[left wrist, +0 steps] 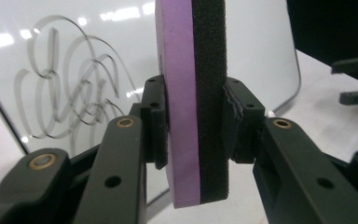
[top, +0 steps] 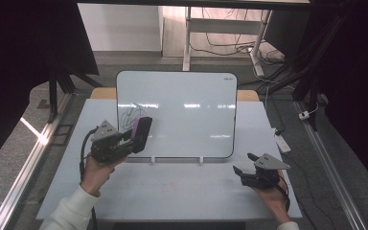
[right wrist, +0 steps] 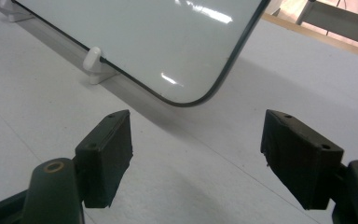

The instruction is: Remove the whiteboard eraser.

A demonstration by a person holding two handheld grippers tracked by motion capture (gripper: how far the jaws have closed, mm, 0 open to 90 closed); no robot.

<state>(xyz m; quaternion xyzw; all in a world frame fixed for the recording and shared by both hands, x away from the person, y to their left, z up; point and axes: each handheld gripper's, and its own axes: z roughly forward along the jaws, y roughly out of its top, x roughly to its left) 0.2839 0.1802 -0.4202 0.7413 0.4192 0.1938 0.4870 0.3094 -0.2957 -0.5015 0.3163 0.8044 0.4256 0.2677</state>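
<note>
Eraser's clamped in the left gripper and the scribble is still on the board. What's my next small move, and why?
Probably ease the left gripper up and left until the eraser's black foam face meets the scribble on the whiteboard. The jaws grip the eraser firmly, the marks look unwiped, and the open right gripper rests clear of the board.

eraser (left wrist: 191, 93): we see a purple body with a black foam face.
whiteboard (top: 182, 120): white, dark rim, grey looping scribble (left wrist: 70, 88).
table (top: 172, 191): we note pale grey-white.
gripper jaws: black, brass-coloured pins.
</note>
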